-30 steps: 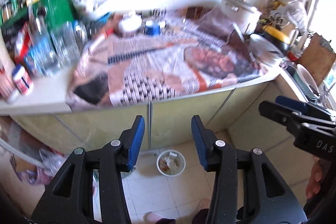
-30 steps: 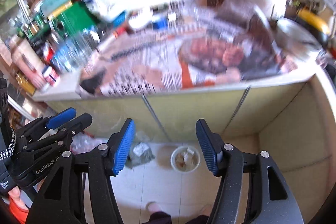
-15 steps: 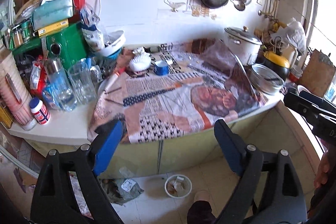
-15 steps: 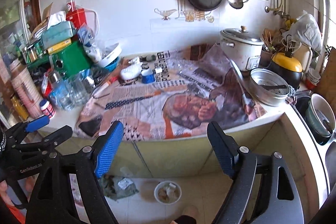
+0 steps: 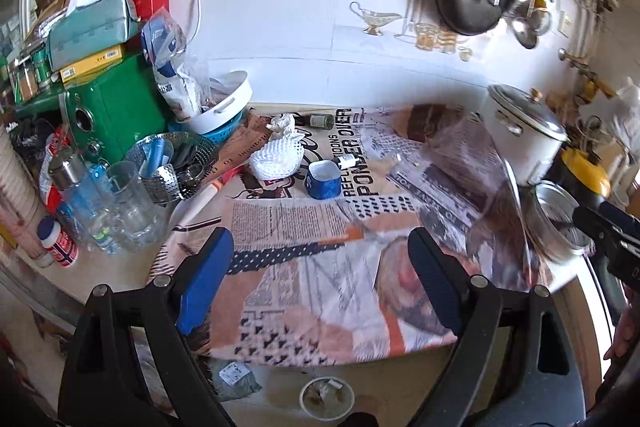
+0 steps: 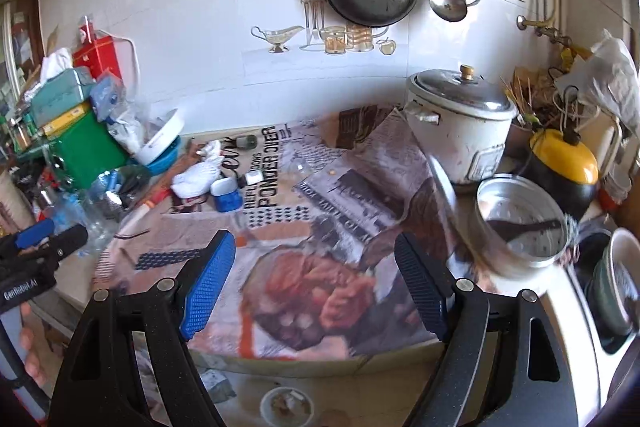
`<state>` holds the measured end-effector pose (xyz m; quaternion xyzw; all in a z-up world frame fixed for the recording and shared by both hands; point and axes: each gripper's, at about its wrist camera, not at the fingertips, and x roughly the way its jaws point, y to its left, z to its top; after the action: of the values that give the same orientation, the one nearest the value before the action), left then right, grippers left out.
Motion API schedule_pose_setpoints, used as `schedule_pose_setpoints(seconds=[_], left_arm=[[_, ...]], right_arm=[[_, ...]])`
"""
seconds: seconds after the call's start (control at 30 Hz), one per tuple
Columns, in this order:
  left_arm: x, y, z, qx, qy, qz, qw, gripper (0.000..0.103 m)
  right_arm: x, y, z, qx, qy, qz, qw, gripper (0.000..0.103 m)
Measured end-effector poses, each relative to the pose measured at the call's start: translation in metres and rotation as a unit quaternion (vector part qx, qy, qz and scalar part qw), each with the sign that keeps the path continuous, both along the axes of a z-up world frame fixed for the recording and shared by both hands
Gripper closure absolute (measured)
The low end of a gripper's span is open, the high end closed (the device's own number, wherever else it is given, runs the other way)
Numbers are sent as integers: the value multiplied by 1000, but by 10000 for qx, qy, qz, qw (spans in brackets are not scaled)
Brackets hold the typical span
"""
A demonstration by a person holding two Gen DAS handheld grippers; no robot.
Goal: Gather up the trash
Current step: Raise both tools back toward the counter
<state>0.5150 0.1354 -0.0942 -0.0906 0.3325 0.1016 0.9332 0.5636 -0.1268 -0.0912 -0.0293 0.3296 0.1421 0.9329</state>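
We hold both tools over the front edge of the tabletop (image 5: 120, 267), which is covered with spread newspaper (image 5: 320, 259). The left tool (image 5: 320, 279) has its blue pads wide apart with nothing between them, and the right tool (image 6: 316, 279) is spread just as wide and also empty.

The trash lies toward the back of the newspaper. A white foam fruit net (image 5: 278, 157), webbed and puffy, sits just left of a small blue paper cup (image 5: 323, 179) with a white inside and pale print on its wall; the two look nearly touching. Behind the net lies a crumpled white tissue (image 5: 282, 123), and beside that a small dark bottle (image 5: 322, 121) on its side. A tiny white-capped vial (image 5: 347, 160) rests just behind the cup.

On the floor below the tabletop edge stands a round white bin (image 5: 326, 397) with scraps inside.
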Motion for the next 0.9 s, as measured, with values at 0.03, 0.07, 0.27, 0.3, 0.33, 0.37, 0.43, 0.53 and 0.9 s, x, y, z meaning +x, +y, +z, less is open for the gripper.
schedule_pose_setpoints(seconds=[0.03, 0.07, 0.27, 0.3, 0.33, 0.37, 0.43, 0.53, 0.9], left_arm=[[9, -1, -2, -32, 28, 72, 10000, 14], [23, -3, -7, -81, 68, 186, 9998, 14], [82, -10, -34, -192, 518, 449, 9975, 14], [90, -11, -39, -160, 577, 463, 9971, 14], [96, -11, -42, -134, 618, 468, 9969, 14], [106, -10, -48, -100, 675, 478, 9965, 14], [121, -9, -56, -50, 740, 483, 9961, 14], [152, -3, -72, -32, 869, 487, 9950, 14], [265, 33, -133, -453, 1485, 163, 9877, 14]], right_arm=[[11, -3, -2, -59, 12, 45, 10000, 24], [20, -6, -6, -113, 21, 81, 9999, 24], [74, -9, -30, -344, 229, 226, 9989, 24], [81, -9, -32, -333, 266, 258, 9988, 24], [88, -7, -36, -317, 303, 300, 9986, 24], [95, -6, -38, -302, 341, 330, 9984, 24], [107, -2, -44, -262, 437, 353, 9981, 24], [123, 3, -50, -109, 575, 331, 9977, 24], [201, 46, -88, -61, 1149, 356, 9927, 24]])
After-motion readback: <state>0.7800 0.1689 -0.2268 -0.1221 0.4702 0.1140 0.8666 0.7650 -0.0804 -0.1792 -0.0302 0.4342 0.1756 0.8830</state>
